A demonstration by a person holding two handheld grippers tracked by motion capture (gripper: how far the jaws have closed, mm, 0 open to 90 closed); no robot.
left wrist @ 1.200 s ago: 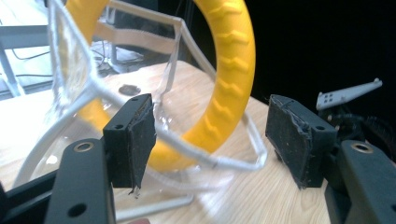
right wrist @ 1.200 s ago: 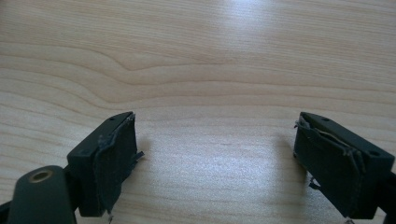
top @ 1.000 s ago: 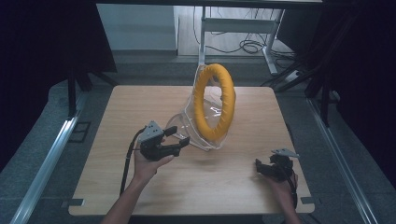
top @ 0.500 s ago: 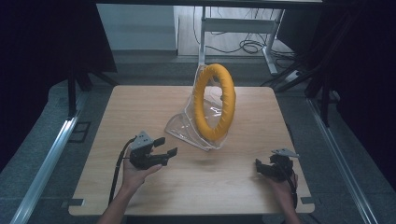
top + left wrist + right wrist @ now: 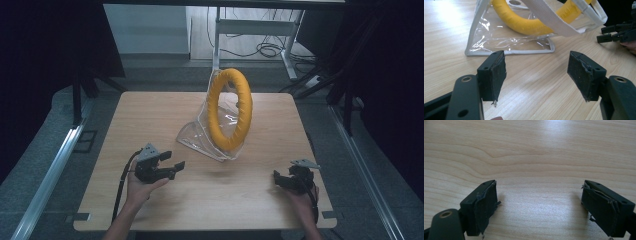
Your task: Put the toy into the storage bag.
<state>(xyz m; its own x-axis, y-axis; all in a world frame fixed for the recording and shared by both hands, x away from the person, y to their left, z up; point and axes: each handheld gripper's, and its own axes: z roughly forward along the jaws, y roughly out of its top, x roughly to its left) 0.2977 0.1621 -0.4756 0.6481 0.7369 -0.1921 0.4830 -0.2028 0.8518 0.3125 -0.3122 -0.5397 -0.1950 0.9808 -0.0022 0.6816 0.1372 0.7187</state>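
Note:
A yellow ring (image 5: 230, 110) stands upright in a clear plastic bag (image 5: 205, 132) with white trim at the middle of the wooden table (image 5: 150, 115). In the left gripper view the clear bag (image 5: 506, 37) and the yellow ring (image 5: 524, 22) lie just beyond the jaws. My left gripper (image 5: 175, 167) is open at the front left, apart from the bag, nothing between its pads (image 5: 499, 72). My right gripper (image 5: 276, 181) rests open near the front right edge, over bare wood (image 5: 536, 170). It also shows in the left gripper view as the right gripper (image 5: 614, 35).
A white webbing strap (image 5: 549, 15) of the bag runs across the ring. Metal rails (image 5: 50, 170) flank the table on both sides. Desk legs and cables (image 5: 265, 47) stand on the floor behind the far edge.
My left gripper has let go of the bag and drawn back toward the front left of the table. The bag and ring stay standing. The right gripper has not moved.

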